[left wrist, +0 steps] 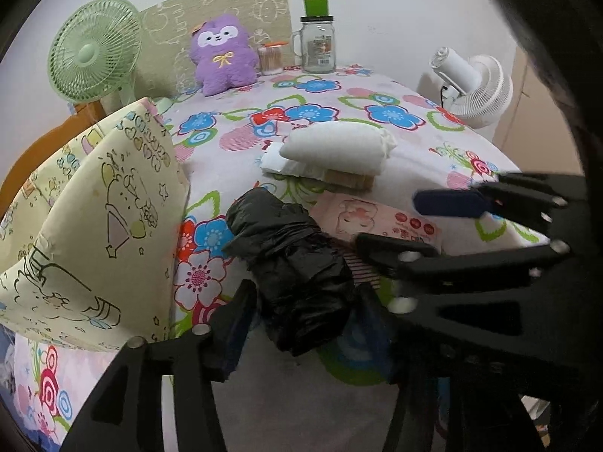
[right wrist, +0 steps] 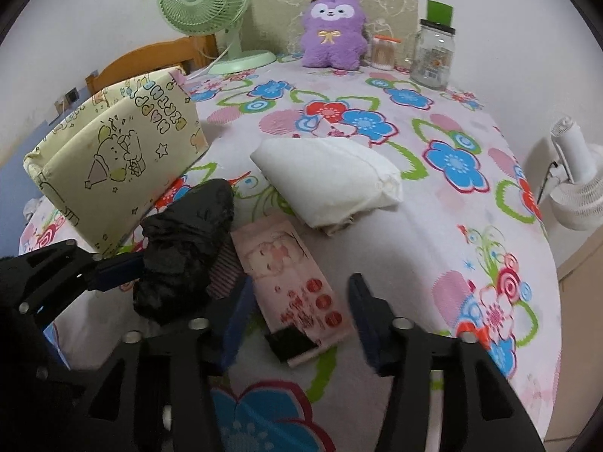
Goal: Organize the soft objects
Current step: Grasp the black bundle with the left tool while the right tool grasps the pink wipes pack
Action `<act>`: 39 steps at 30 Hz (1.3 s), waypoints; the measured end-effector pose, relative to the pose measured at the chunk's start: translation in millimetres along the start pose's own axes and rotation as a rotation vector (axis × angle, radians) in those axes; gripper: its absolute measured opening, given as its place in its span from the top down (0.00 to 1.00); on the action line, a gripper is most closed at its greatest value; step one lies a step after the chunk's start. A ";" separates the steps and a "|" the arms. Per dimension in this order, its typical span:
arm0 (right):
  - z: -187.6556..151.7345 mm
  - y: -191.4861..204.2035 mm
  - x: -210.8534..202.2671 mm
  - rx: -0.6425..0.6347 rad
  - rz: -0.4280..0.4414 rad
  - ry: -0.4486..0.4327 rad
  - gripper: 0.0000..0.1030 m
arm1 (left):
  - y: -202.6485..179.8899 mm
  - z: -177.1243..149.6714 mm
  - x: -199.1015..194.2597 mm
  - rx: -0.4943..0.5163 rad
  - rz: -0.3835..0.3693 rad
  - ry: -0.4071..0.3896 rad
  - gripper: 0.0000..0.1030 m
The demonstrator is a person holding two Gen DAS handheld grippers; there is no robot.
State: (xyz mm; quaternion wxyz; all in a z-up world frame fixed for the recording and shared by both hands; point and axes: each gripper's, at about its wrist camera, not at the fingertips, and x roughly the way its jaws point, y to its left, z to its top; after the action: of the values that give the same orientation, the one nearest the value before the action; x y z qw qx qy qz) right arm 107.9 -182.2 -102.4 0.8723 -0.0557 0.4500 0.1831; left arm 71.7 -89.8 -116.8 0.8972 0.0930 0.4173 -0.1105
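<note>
A crumpled black plastic bag lies on the floral cloth between the fingers of my left gripper. The jaws stand open around it, close to its sides, without squeezing it. In the right wrist view only one of that gripper's blue pads shows, at the bag's left side. A flat pink tissue pack lies beside the bag. My right gripper is open over the pack's near end, a finger on each side. A white pillow-like bundle rests further back.
A pale yellow fabric box stands at the left. At the back are a purple plush, a green fan, a cotton-swab tub and a glass jar. A white fan sits off the right edge.
</note>
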 end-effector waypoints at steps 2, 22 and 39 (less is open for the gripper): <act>2.6 4.1 5.3 -0.013 0.017 0.012 0.41 | -1.7 -0.6 -0.2 0.011 0.009 -0.002 0.41; -4.7 -16.2 -10.4 0.056 -0.027 -0.013 0.58 | -3.0 15.3 12.1 -0.002 0.050 -0.022 0.53; -14.2 -10.9 -18.3 0.187 -0.026 0.001 0.58 | -5.2 6.9 -5.8 -0.017 0.014 -0.033 0.63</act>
State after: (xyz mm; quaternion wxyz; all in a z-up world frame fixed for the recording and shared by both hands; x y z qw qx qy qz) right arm 91.4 -200.9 -96.8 0.8758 0.0202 0.4647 0.1287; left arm 71.7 -95.8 -108.3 0.9055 0.0861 0.4027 -0.1023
